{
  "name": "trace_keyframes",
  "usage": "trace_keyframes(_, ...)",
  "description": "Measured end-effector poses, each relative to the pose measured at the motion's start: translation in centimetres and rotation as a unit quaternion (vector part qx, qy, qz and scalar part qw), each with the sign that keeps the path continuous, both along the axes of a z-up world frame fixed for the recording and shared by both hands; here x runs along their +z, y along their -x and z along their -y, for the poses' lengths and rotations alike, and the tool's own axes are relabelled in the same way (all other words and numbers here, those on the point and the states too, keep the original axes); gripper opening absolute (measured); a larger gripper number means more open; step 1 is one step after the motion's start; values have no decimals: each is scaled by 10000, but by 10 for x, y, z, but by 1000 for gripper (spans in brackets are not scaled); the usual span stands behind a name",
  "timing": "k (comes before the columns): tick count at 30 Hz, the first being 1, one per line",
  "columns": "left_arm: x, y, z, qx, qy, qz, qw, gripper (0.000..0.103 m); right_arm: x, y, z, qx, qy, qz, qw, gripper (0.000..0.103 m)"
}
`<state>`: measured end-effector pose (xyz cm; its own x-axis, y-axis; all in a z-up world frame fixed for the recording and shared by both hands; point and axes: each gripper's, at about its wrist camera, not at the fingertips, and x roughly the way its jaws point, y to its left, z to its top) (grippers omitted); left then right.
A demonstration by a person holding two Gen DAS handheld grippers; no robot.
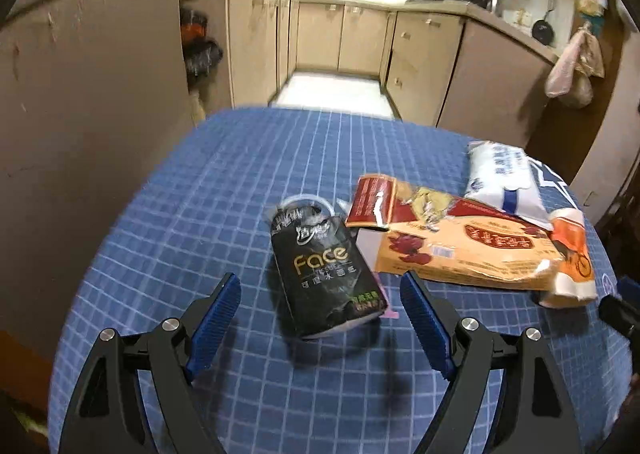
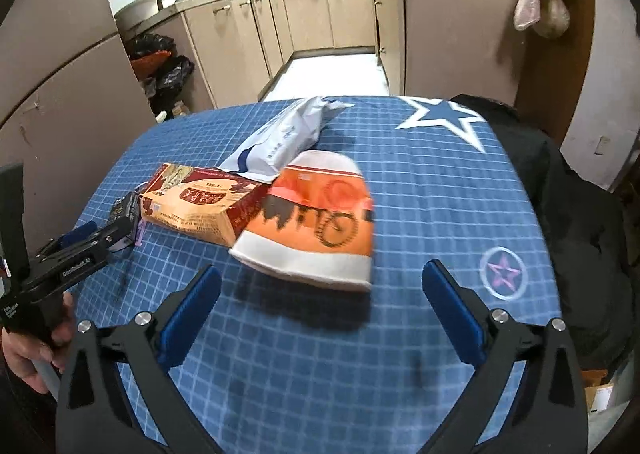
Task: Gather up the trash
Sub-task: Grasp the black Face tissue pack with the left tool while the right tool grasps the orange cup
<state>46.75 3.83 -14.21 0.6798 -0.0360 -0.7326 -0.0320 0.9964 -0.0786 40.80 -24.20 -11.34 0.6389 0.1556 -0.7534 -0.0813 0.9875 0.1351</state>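
Note:
A black "Face" tissue pack lies on the blue checked tablecloth, just ahead of my left gripper, whose blue pads stand open on either side of its near end without touching it. To its right lie an orange carton, a white and blue packet and an orange and white wrapper. In the right wrist view the orange and white wrapper lies ahead of my open right gripper. The orange carton and the white packet sit behind it.
A hand holds the left gripper at the left edge of the right wrist view. A dark garment hangs off the table's right side. Beyond the table's far edge are kitchen cabinets, a light floor strip and black bags.

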Motion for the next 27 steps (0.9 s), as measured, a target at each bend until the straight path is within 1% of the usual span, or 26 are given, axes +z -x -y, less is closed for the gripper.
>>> trace_keyframes(3,-3,-6,-4,36,201,-97,9997,82,-8,-10,-12,-18,92,-77,9999,97)
trace_keyframes(7,-6,-10,-4,51,250,-133,9996,82,-21,-26,-19,-189,220,-268,9992,97)
trace_keyframes(10,-6,-15,-2,55,242,-143,9996,82,-30,-36,-18,-179,129,-378,9990,97)
trace_keyframes(11,-6,-16,-2,54,231,-146,9996,82,-33,-37,-18,-133,121,-368,9992,95)
trace_keyframes(12,-6,-16,-1,66,207,-142,9997,75,-34,-35,-18,-102,148,-288,9994,87)
trace_keyframes(13,-5,-16,-1,65,194,-131,9997,70,-32,-32,-16,-59,120,-251,9996,86)
trace_keyframes(15,-5,-15,-1,-5,187,-113,9998,56,-31,-23,-11,19,27,-206,9998,84)
trace_keyframes(16,-4,-13,-2,-29,190,-104,9998,51,-31,-19,-9,44,9,-208,9998,83)
trace_keyframes(20,-5,8,-3,-149,137,-101,9997,48,-30,13,3,143,-199,-155,9996,83)
trace_keyframes(24,-6,41,-3,-293,82,-101,9995,47,-27,50,13,299,-268,-146,9991,83)
trace_keyframes(27,-5,70,-7,-319,141,-71,9994,47,-23,73,18,371,-375,-123,9985,83)
